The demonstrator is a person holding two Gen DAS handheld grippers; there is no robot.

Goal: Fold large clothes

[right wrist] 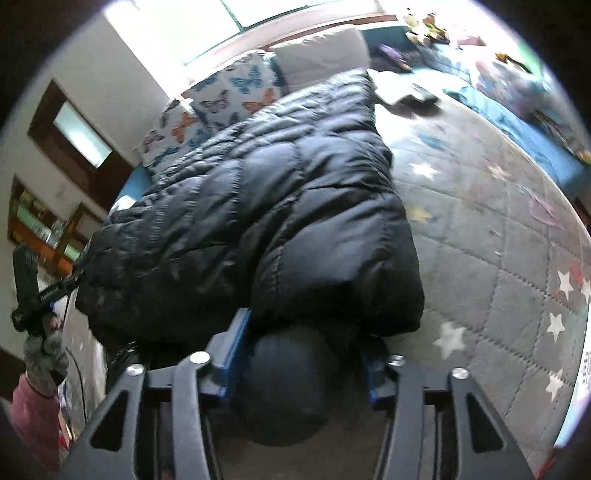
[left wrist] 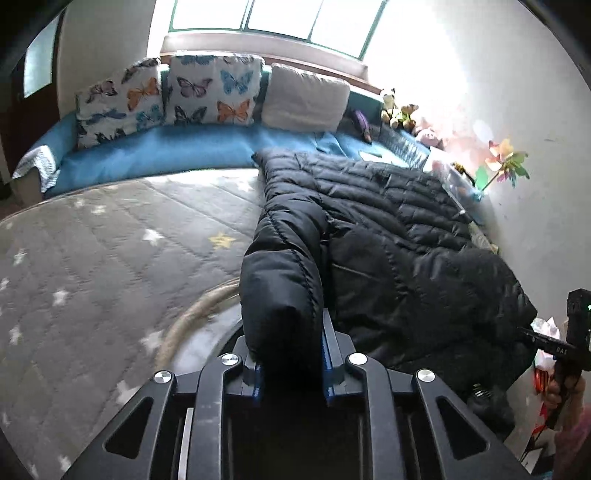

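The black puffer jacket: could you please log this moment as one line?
left claw: shut on black puffer jacket | right claw: shut on jacket | jacket partly folded on star-print mattress

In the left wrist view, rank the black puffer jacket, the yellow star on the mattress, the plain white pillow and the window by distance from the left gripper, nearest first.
1. black puffer jacket: clamped in the left gripper.
2. yellow star: ahead, slightly left, on the mattress.
3. plain white pillow: against the far back.
4. window: above and behind the pillows.

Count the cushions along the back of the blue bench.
3: a butterfly cushion at the left, a second butterfly cushion beside it, and a plain cream cushion to the right. The black puffer jacket may hide others.
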